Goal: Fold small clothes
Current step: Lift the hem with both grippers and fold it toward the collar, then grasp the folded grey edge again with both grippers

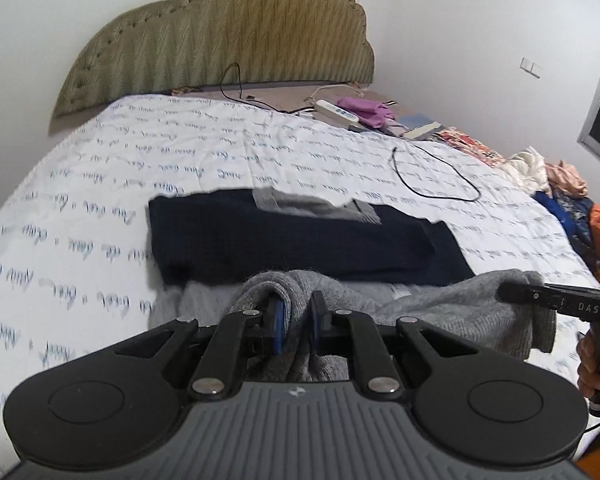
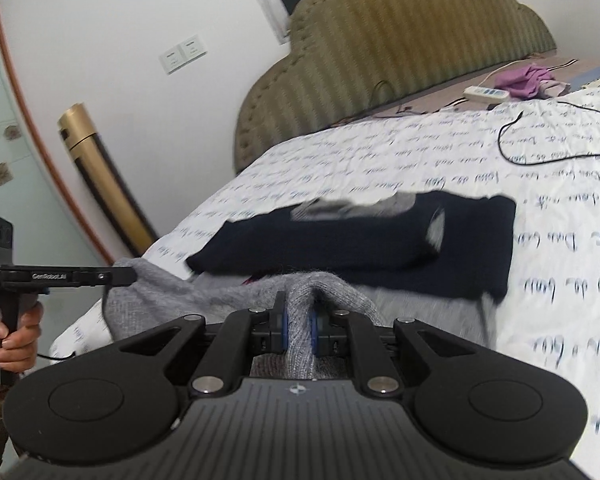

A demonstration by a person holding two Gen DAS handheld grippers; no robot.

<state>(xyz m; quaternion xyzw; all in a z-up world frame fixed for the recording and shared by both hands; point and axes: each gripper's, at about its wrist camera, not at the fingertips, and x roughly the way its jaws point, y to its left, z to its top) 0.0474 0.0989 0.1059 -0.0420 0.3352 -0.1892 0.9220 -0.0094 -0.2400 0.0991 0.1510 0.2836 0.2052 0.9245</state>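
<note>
Grey knitted fabric fills the lower middle of both wrist views. The left gripper (image 1: 298, 312) has its jaws clenched on a bunched fold of the grey garment (image 1: 440, 300), with the cloth squeezed between the blue pads. The right gripper (image 2: 298, 320) also grasps a fold of the same grey garment (image 2: 204, 292), pressed tightly between its pads. In the left wrist view the right gripper (image 1: 516, 290) shows at the right edge, its tip buried in the grey cloth, and a hand (image 1: 594, 364) holds its handle. In the right wrist view the left gripper (image 2: 122, 276) comes in from the left edge, with a hand (image 2: 16, 340) on its grip.

Just beyond the grey garment, in the middle of the frame, a dark navy garment (image 1: 300, 240) lies folded on the bed cover (image 1: 80, 208), which is white with blue handwriting print. A black cable (image 1: 436, 184) lies on the cover further back, to the right. The padded headboard (image 1: 228, 36) stands at the top, and a power strip (image 1: 336, 110) and a purple cloth (image 1: 364, 110) lie near it.
</note>
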